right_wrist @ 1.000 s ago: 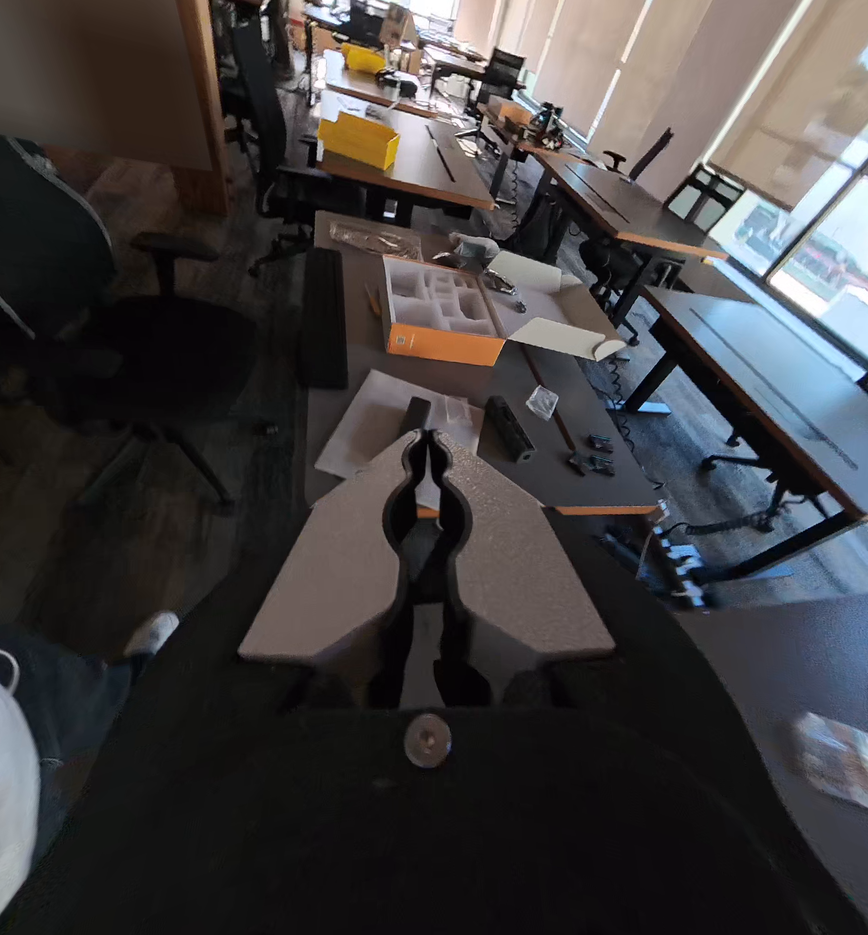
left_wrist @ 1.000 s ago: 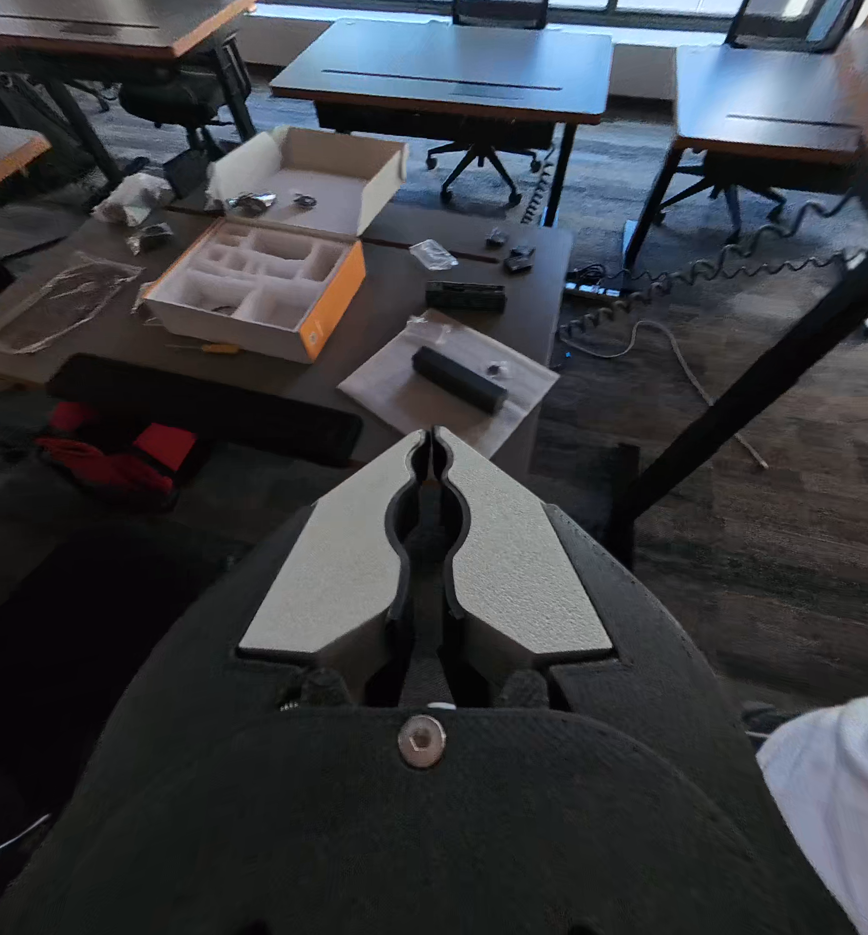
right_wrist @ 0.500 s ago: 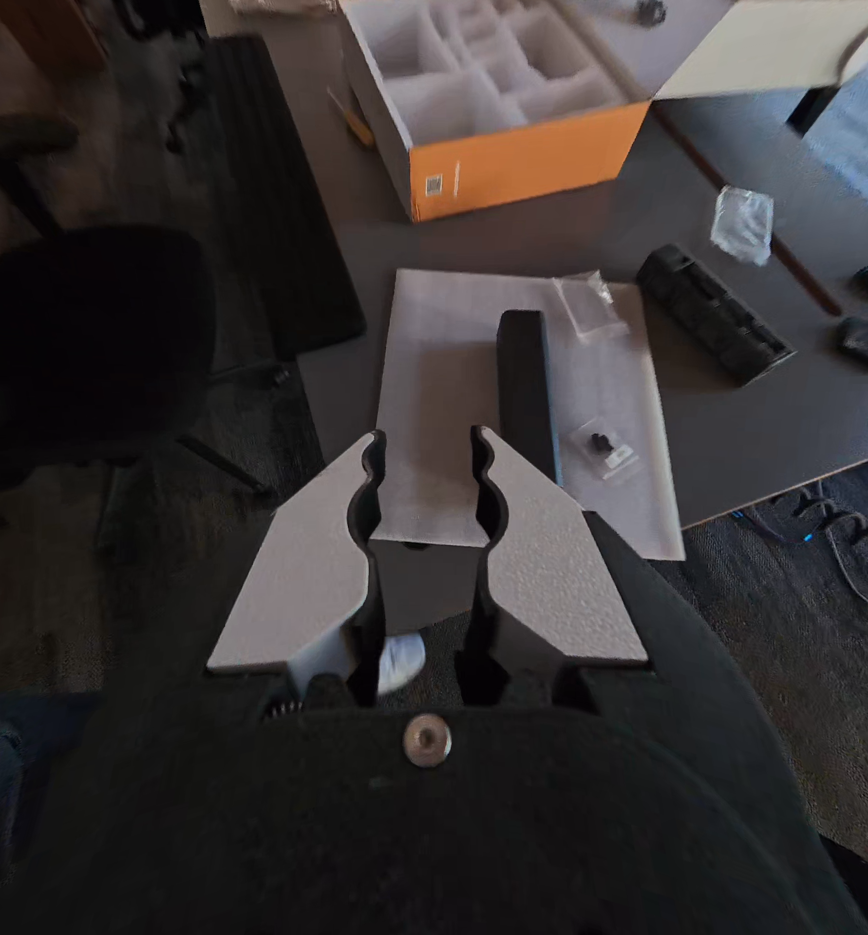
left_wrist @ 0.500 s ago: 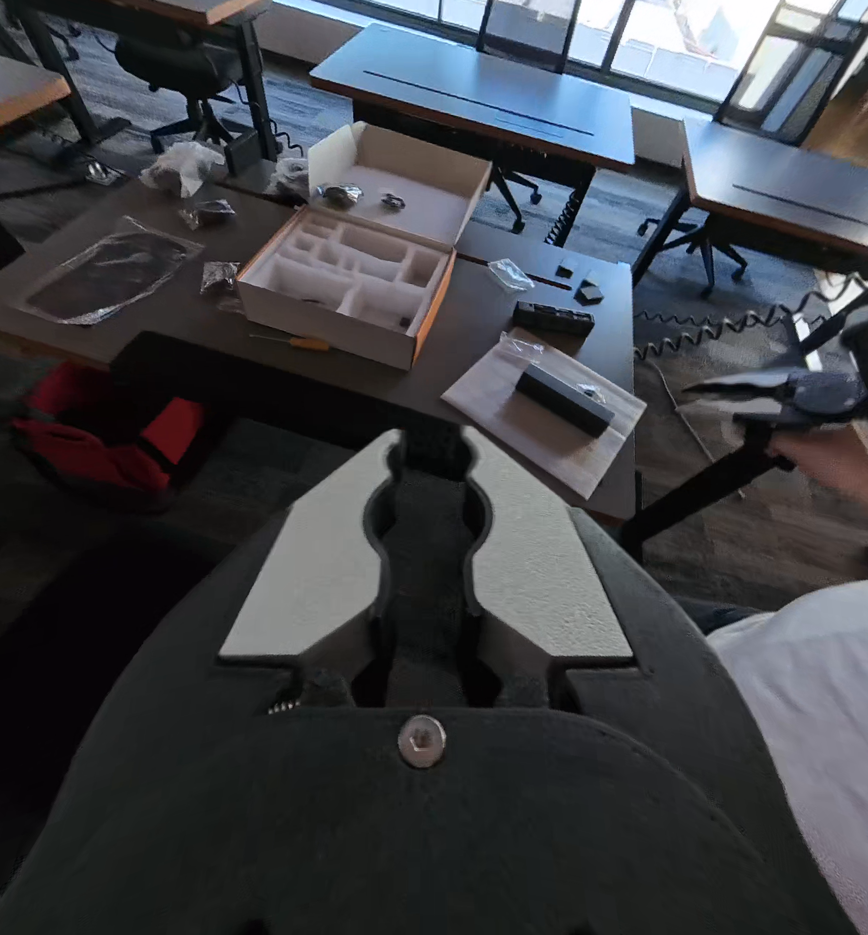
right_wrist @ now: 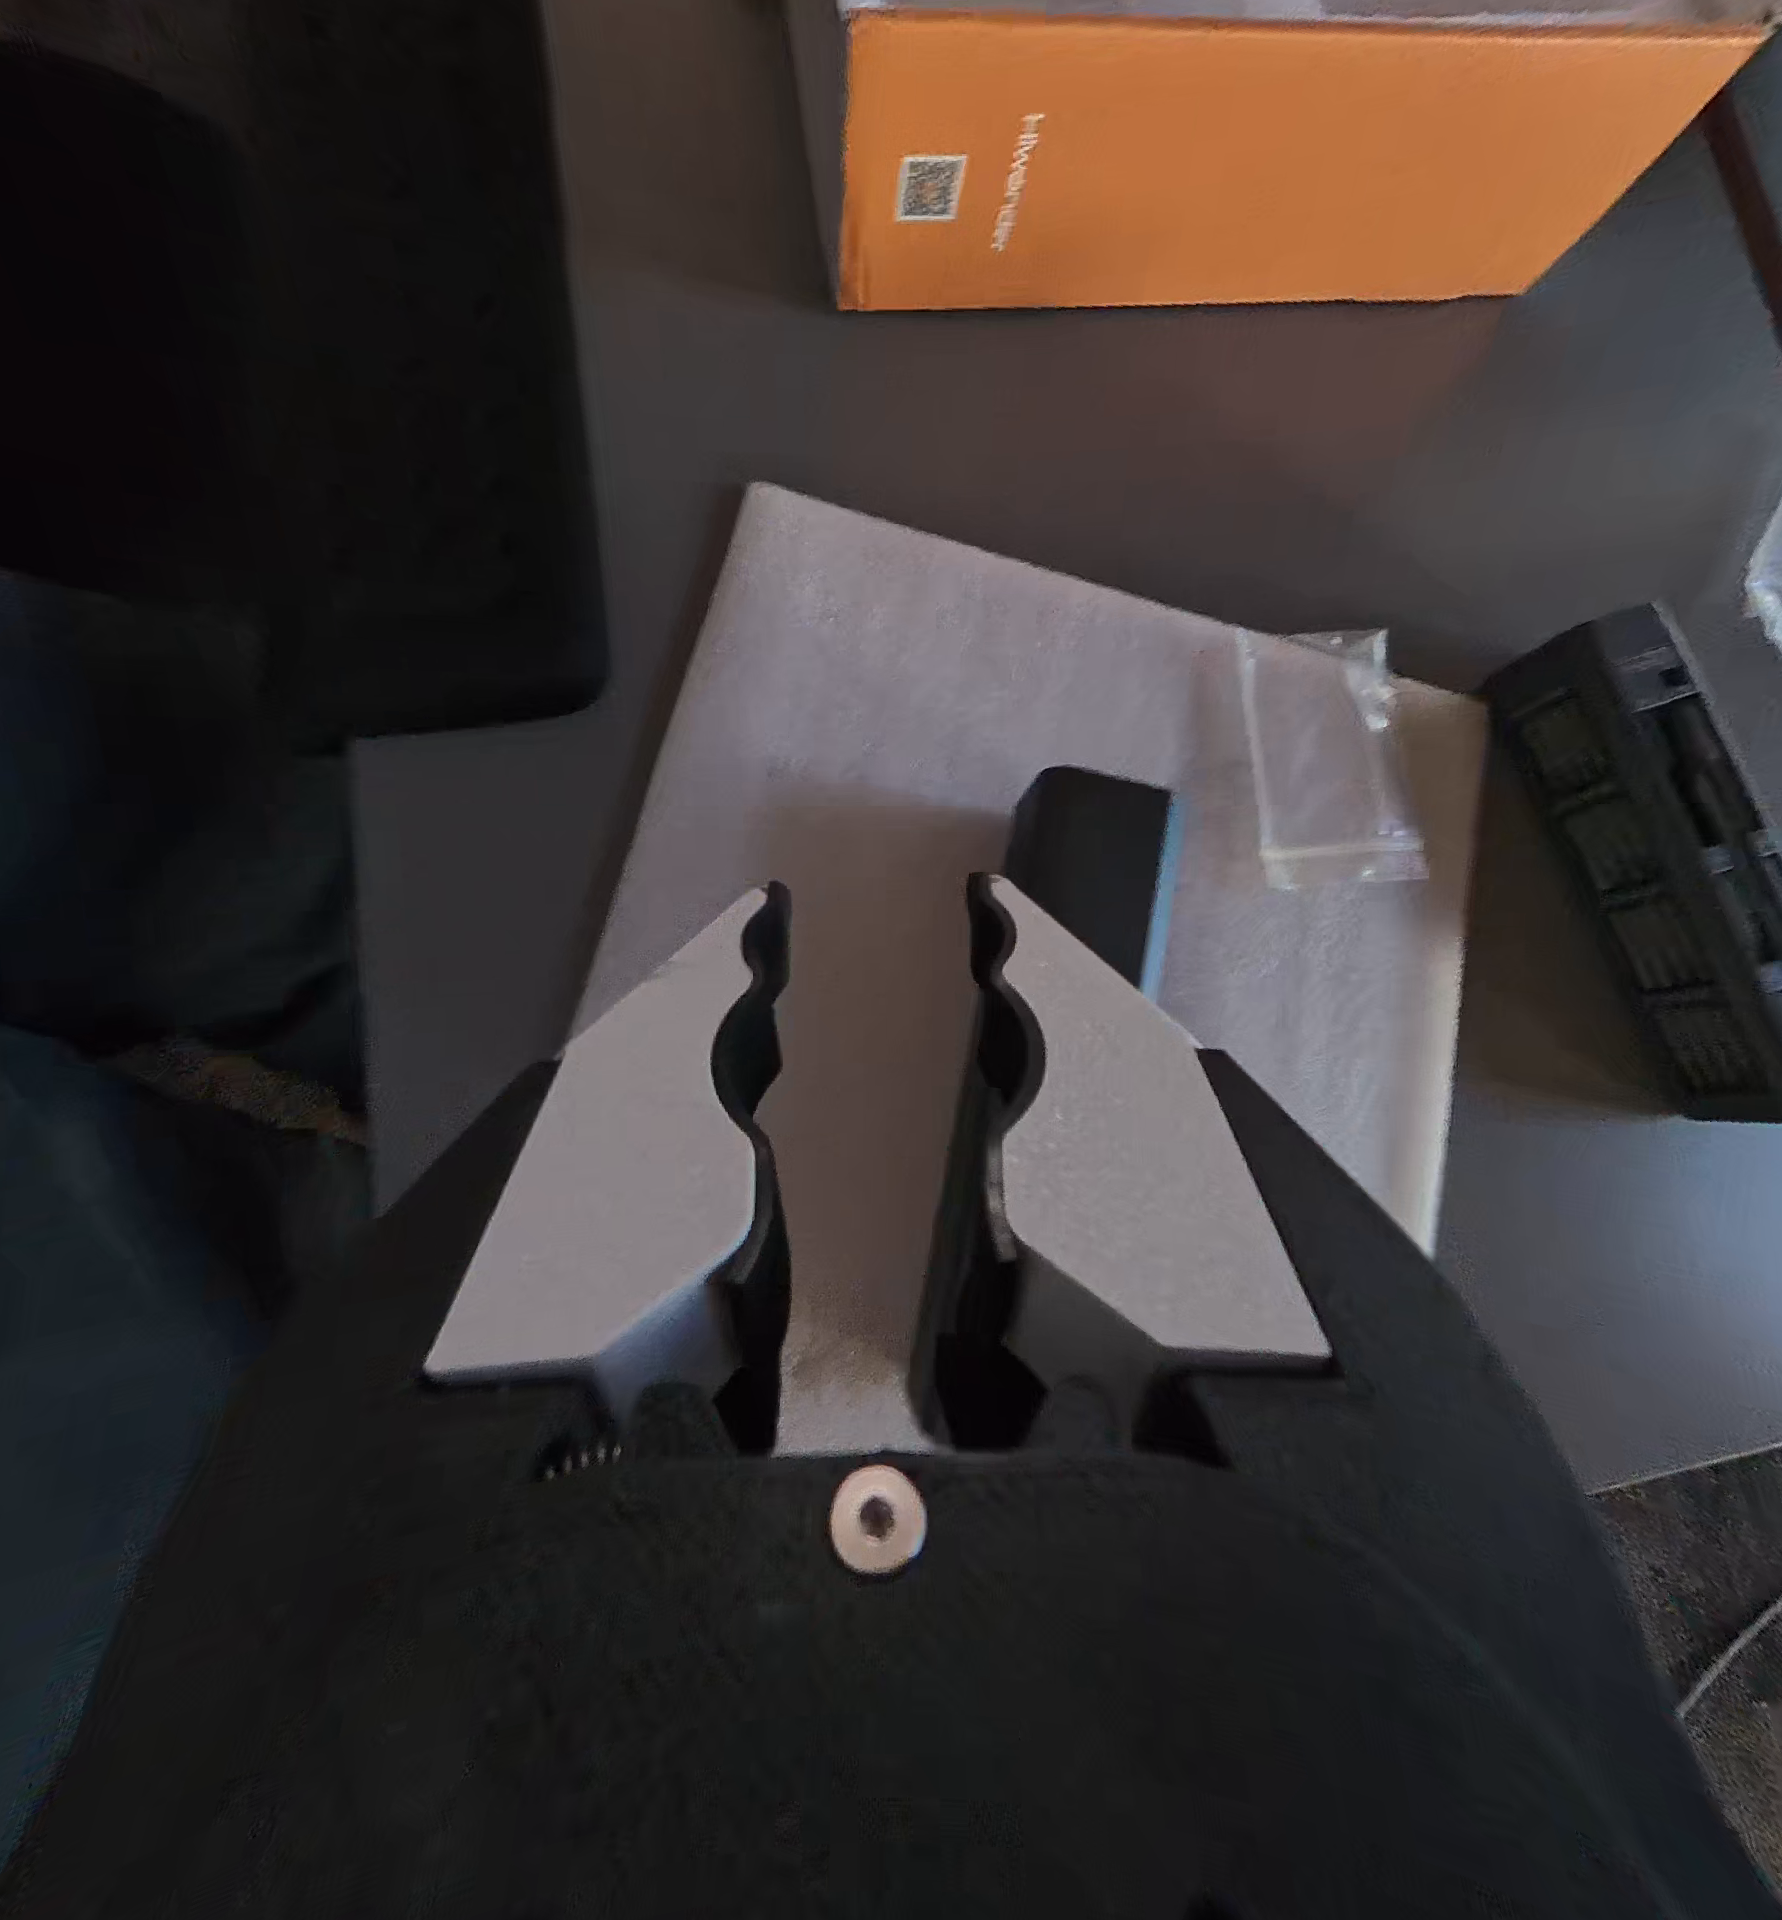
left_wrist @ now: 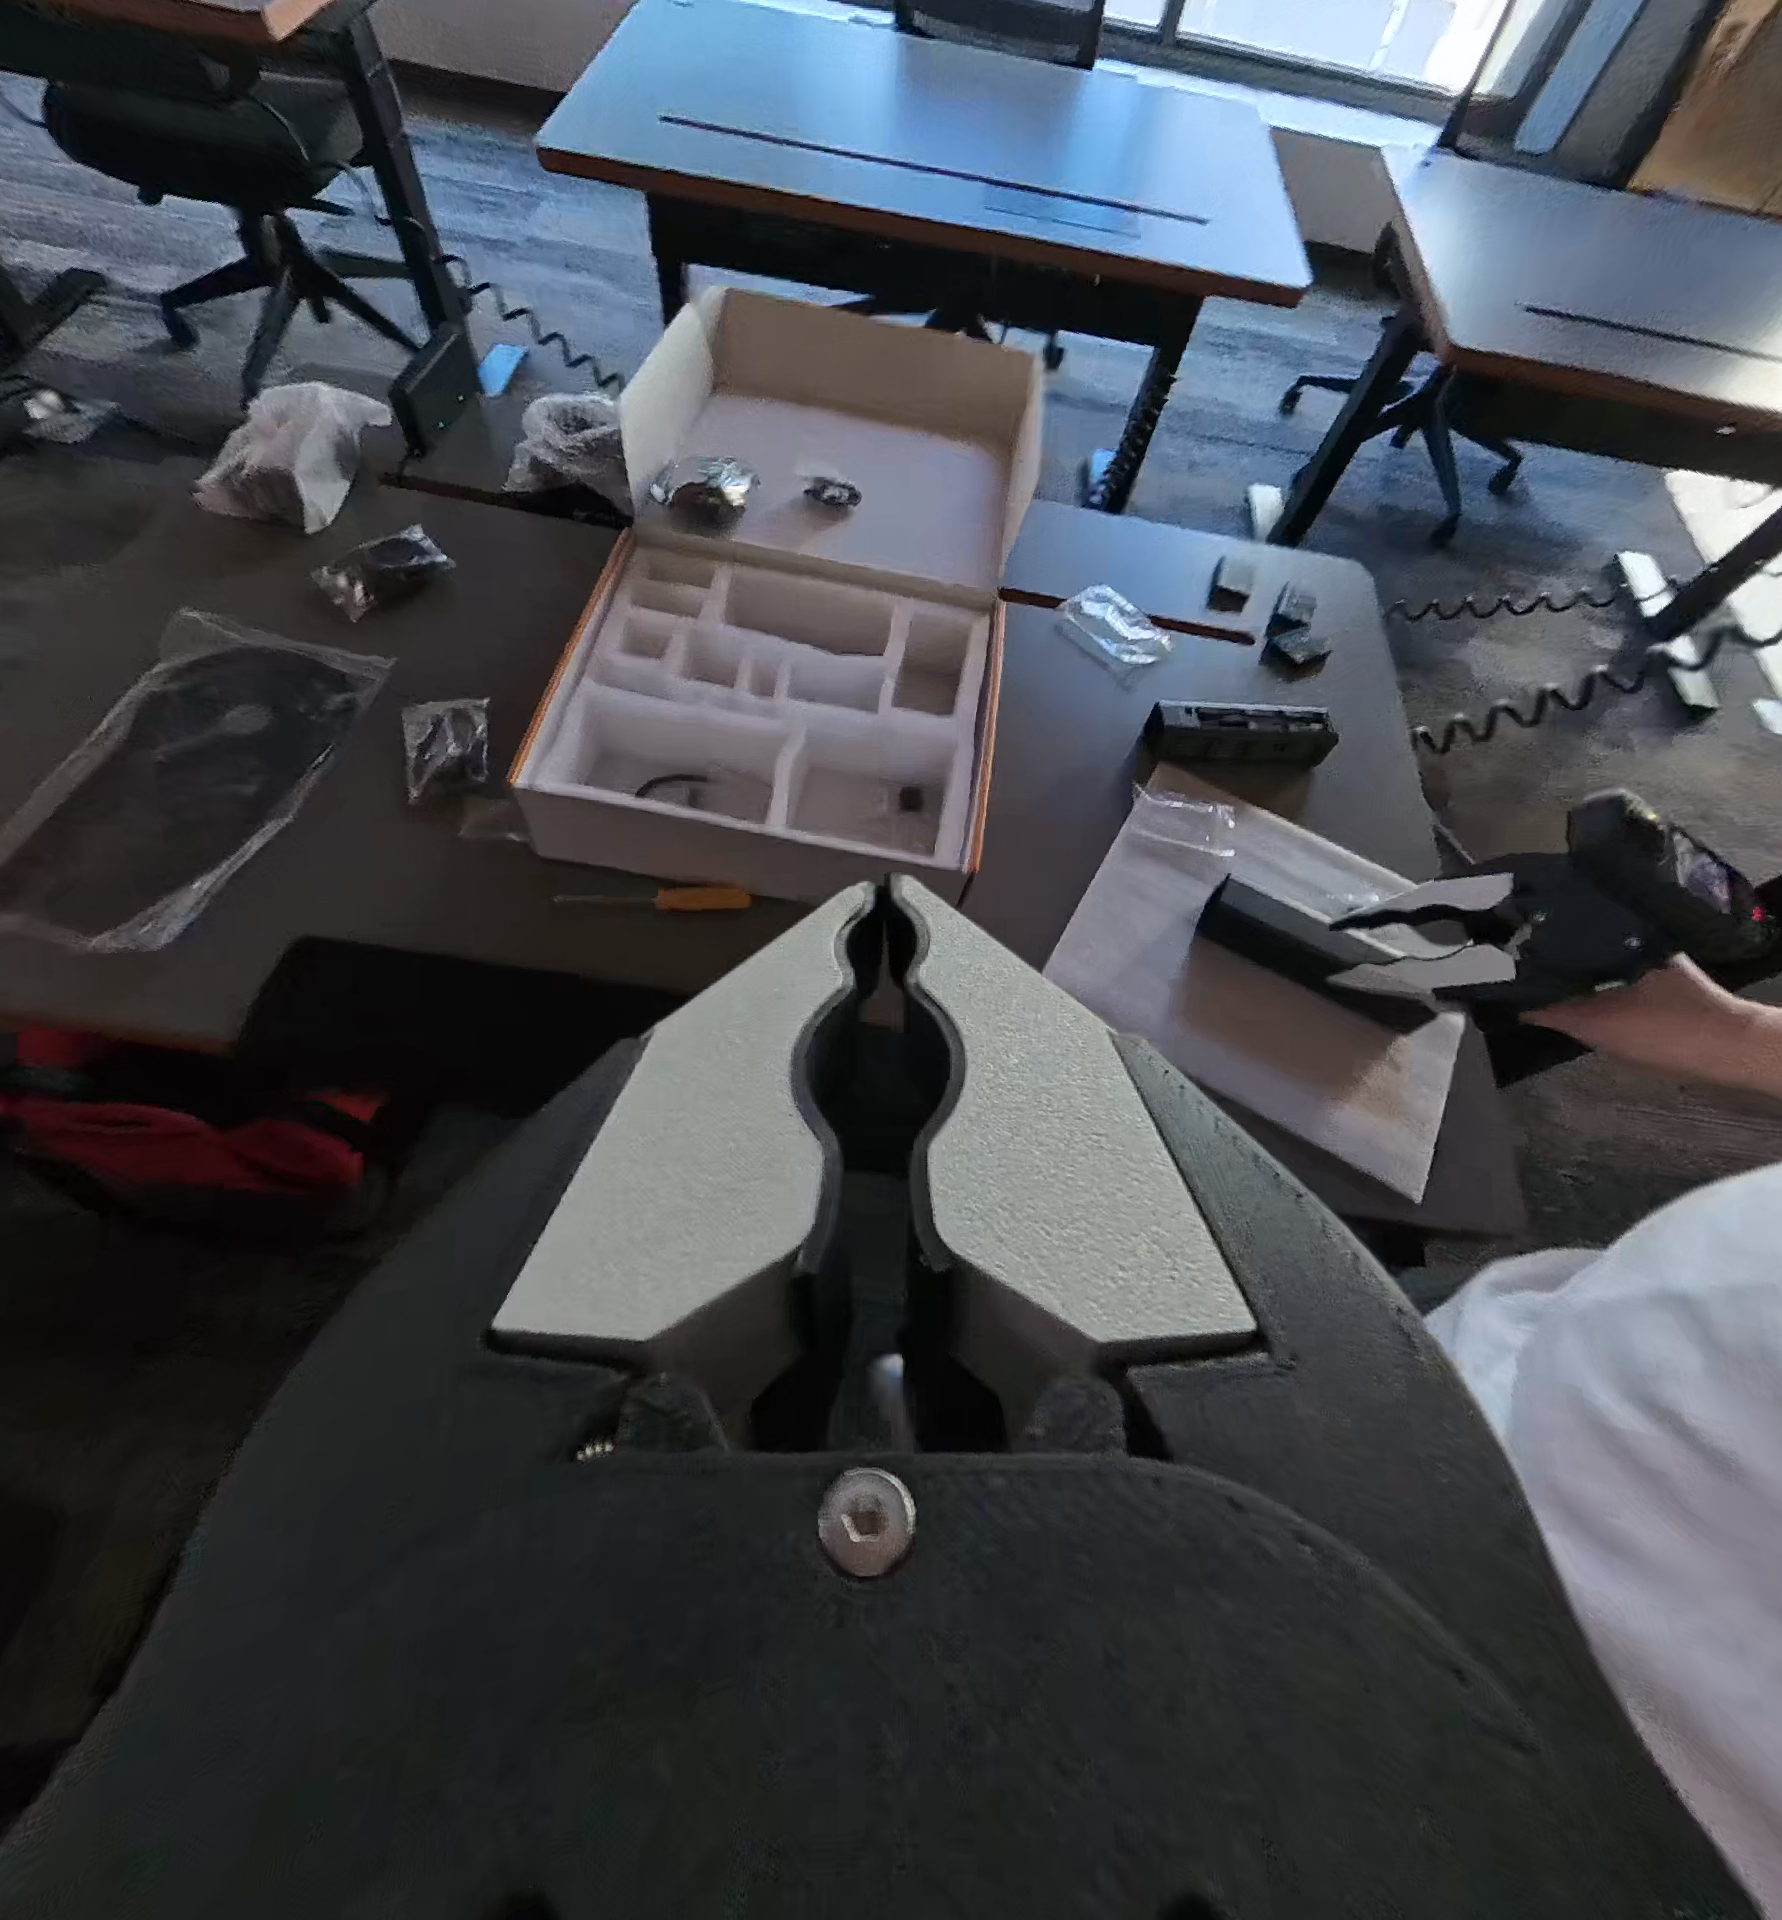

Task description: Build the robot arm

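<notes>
My right gripper [right_wrist: 879, 894] is open and empty, low over a white foam sheet [right_wrist: 866, 665] on a dark desk [right_wrist: 1126, 416]. A long black bar [right_wrist: 1084, 862] lies on the sheet just right of its right finger, apart from it. In the left wrist view the right gripper [left_wrist: 1354, 951] shows open at the bar [left_wrist: 1271, 930]. My left gripper [left_wrist: 887, 894] is shut and empty, held off the desk's near edge, facing an open orange box with a white foam insert [left_wrist: 773, 707].
A black bit case [right_wrist: 1676, 862], small clear bags [right_wrist: 1323, 769] and an orange-handled screwdriver [left_wrist: 679, 897] lie on the desk. Plastic-wrapped parts [left_wrist: 170, 769] lie at the left. A black pad [right_wrist: 243, 364] hangs off the near edge. A red and black bag [left_wrist: 180, 1143] is below. My hands' fingertips stand some 50 cm from each other. It is some 25 cm from my right tips to the black bit case [right_wrist: 1676, 862]. It turns up in the left wrist view [left_wrist: 1247, 736] as well.
My right gripper has opened wider and dropped close to the foam sheet beside the black bar. My left gripper has shut and moved nearer the desk.
</notes>
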A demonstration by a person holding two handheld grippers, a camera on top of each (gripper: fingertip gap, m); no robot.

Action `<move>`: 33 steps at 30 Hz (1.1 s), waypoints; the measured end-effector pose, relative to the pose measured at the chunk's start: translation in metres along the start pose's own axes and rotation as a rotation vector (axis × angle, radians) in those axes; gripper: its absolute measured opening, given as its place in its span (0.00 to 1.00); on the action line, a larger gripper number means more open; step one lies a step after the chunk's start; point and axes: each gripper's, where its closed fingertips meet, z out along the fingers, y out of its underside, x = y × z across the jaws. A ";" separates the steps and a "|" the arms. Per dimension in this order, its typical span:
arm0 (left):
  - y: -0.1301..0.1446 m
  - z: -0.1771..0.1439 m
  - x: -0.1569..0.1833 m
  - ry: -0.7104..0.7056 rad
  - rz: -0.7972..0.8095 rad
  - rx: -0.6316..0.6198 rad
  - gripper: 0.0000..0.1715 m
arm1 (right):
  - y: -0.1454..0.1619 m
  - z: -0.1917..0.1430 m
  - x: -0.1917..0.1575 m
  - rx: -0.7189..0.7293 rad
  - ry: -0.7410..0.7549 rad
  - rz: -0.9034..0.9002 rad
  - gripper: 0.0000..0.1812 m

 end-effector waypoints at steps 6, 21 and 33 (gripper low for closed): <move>-0.039 0.111 -0.084 0.120 0.090 -0.061 0.14 | -0.022 0.014 0.047 0.058 0.121 0.202 0.02; -0.013 0.411 -0.316 0.481 0.357 -0.248 0.17 | -0.054 0.056 0.004 -0.260 0.642 0.736 0.07; 0.055 0.450 -0.372 0.561 0.356 -0.426 0.27 | -0.169 0.144 0.010 -0.219 0.488 0.634 0.16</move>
